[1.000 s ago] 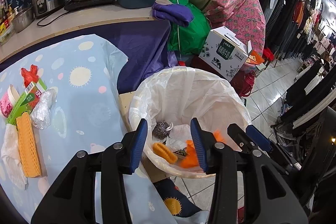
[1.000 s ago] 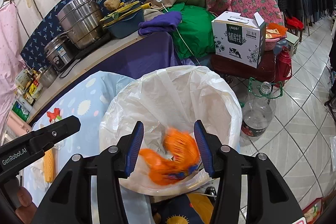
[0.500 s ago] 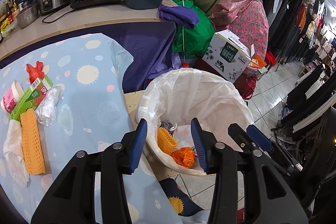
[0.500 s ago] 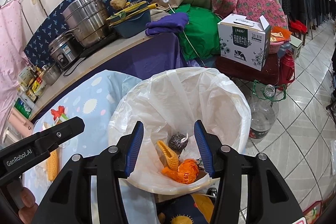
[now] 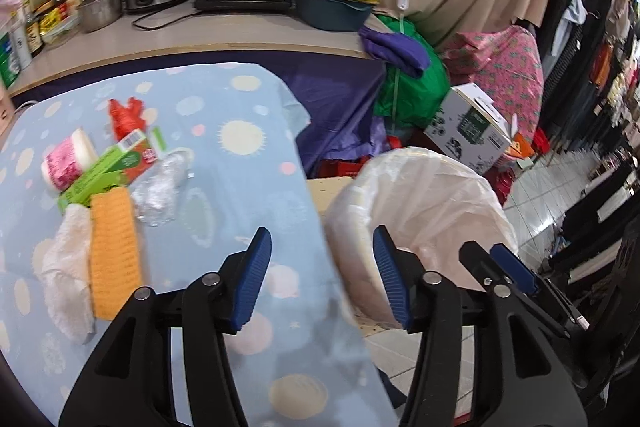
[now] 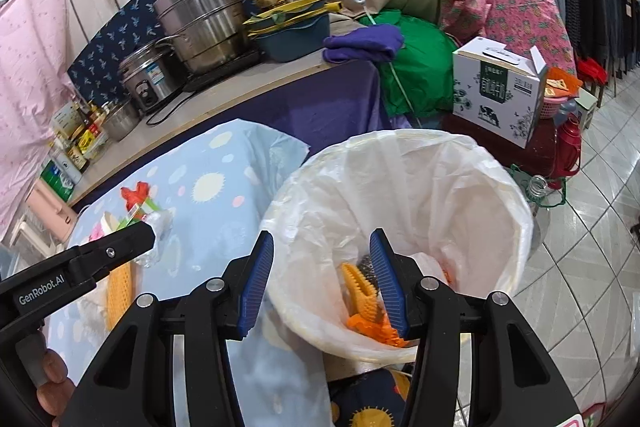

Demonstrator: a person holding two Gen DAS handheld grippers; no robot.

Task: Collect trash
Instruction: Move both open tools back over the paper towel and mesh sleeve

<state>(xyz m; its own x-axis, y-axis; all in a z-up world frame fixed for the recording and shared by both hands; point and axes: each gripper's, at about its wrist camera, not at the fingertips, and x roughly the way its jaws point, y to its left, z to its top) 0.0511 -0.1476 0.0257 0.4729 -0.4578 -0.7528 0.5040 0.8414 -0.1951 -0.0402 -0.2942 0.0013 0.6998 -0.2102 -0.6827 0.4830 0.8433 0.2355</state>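
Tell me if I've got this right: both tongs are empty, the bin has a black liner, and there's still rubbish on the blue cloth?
Nearly. The bin has a white, see-through liner, not black; the right wrist view shows it. Both the left tongs and right tongs are empty, and rubbish does lie on the blue cloth.

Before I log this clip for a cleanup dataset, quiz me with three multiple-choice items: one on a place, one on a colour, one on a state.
1. Where is the yellow foam net?
A. on the tablecloth
B. in the bin
C. on the counter

2. What colour is the bin's liner?
A. black
B. white
C. blue

3. What does the right gripper hold?
A. a cup
B. a bag
C. nothing

Answers: 1 A, it lies flat among the remaining trash. 2 B, pale translucent plastic drapes the rim. 3 C, its jaws stand apart with nothing between them.
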